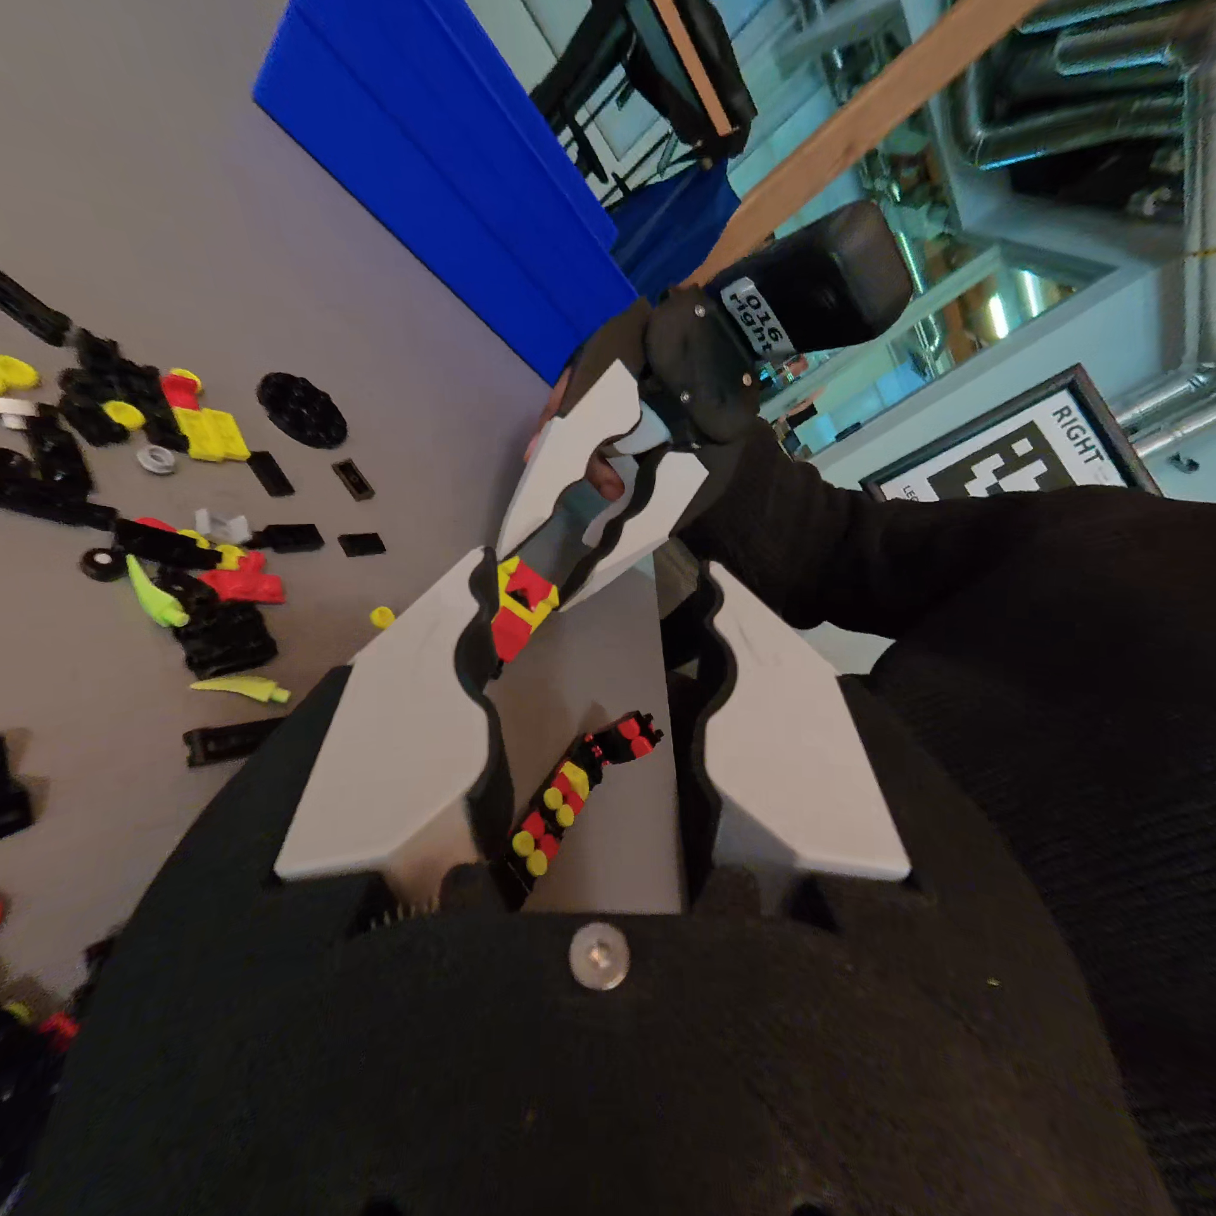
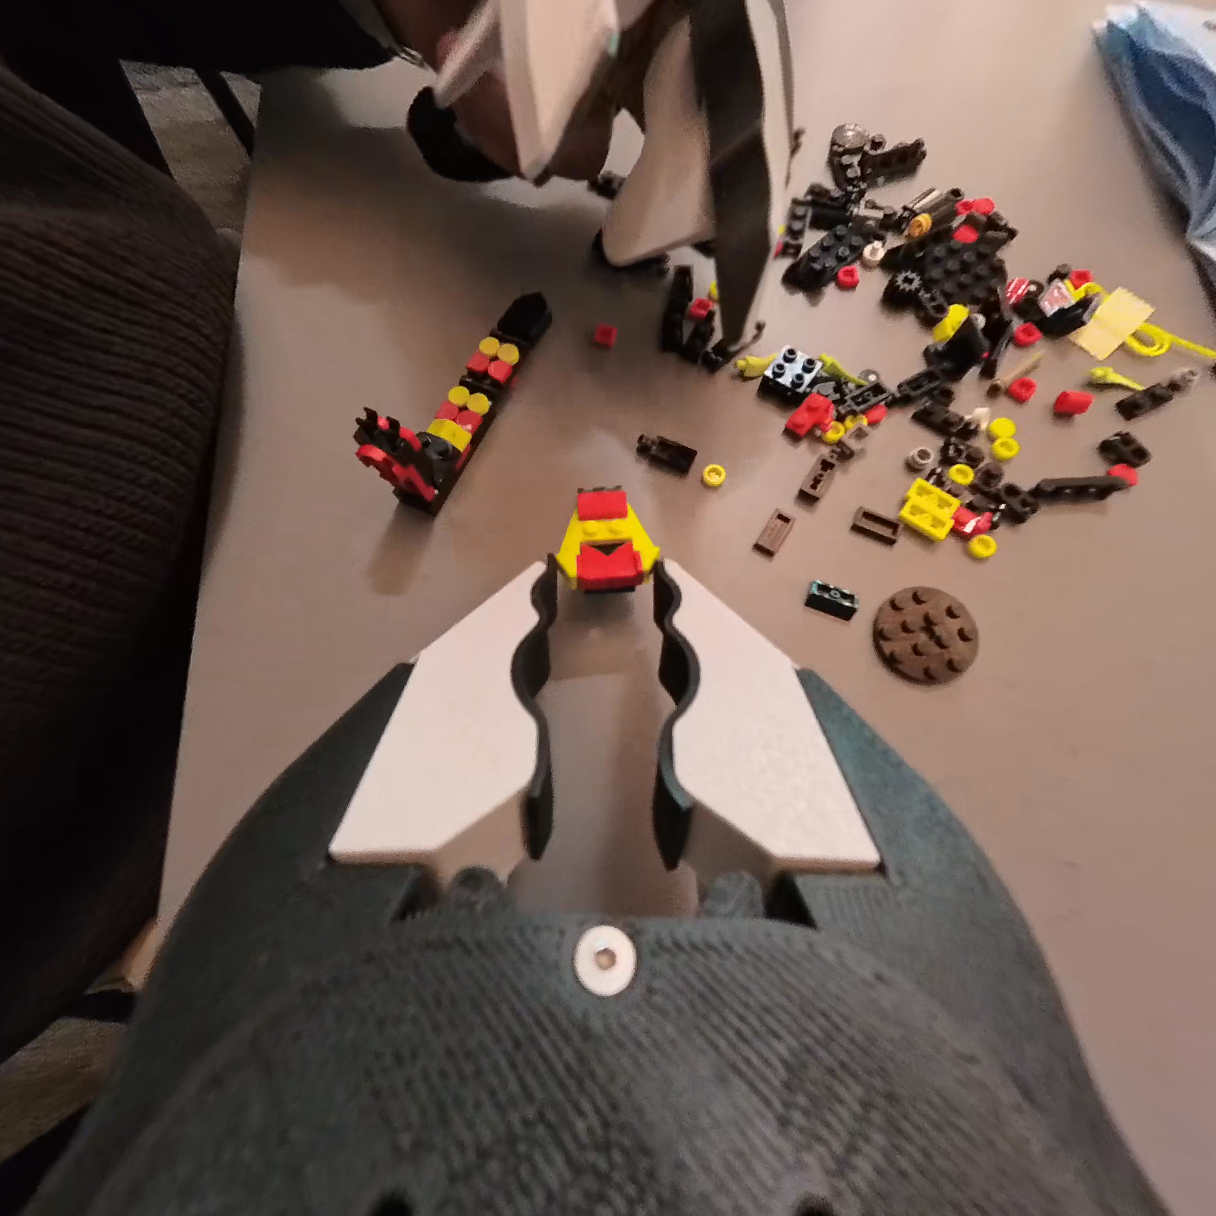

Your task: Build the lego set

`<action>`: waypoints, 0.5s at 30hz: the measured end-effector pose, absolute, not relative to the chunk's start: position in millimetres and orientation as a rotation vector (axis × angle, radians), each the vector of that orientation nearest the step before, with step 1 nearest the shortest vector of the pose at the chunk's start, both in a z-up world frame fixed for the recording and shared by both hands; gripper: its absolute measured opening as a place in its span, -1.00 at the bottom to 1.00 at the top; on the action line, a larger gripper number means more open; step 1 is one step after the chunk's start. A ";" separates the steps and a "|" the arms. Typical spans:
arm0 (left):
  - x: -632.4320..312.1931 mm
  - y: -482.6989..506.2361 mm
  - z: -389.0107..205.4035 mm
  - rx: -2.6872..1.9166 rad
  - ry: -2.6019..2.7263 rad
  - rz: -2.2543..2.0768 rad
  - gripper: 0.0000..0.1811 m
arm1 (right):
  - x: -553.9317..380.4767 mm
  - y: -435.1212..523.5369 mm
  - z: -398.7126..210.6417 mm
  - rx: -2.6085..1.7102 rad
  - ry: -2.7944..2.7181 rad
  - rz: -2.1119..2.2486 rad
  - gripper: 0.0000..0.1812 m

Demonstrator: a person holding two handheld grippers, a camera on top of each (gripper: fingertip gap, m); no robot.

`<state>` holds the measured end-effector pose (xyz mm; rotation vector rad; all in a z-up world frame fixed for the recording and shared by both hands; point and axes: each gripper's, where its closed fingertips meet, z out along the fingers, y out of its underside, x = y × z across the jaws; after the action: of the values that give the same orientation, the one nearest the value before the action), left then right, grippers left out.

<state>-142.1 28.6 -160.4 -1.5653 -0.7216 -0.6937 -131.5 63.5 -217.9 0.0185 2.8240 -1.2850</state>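
Note:
My right gripper (image 2: 602,569) is shut on a small red and yellow lego sub-assembly (image 2: 605,543) and holds it at its fingertips above the grey table (image 2: 395,658). In the left wrist view the right gripper (image 1: 553,592) comes in from the upper right, and the sub-assembly (image 1: 523,605) sits close to my left gripper's left fingertip. My left gripper (image 1: 595,569) is open and empty. A long black, red and yellow lego build (image 1: 579,803) lies on the table between its fingers. The build also shows in the right wrist view (image 2: 454,408), with the left gripper (image 2: 658,164) above it.
Several loose black, red and yellow bricks (image 2: 921,329) are scattered to the right, with a dark round studded plate (image 2: 924,635) nearer. A blue box (image 1: 428,164) stands at the table's far side. A dark sleeve (image 1: 921,592) and the table edge (image 2: 224,460) lie alongside. There is about 7 centimetres between the tips of the two grippers.

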 end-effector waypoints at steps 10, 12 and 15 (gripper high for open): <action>-157.9 24.3 -162.8 -1.607 -0.742 -0.499 -0.35 | -133.4 66.5 -223.5 0.032 2.854 -1.246 -0.67; -160.9 23.2 -162.2 -1.617 -0.741 -0.446 -0.33 | -135.2 66.5 -217.8 0.051 2.842 -1.283 -0.62; -165.8 21.4 -162.0 -1.646 -0.731 -0.341 -0.32 | -142.1 66.1 -203.0 0.119 2.766 -1.405 -0.55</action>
<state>-165.8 21.4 -162.0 -1.6460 -0.7313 -0.3406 -142.1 66.1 -203.0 0.1187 2.7664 -1.4048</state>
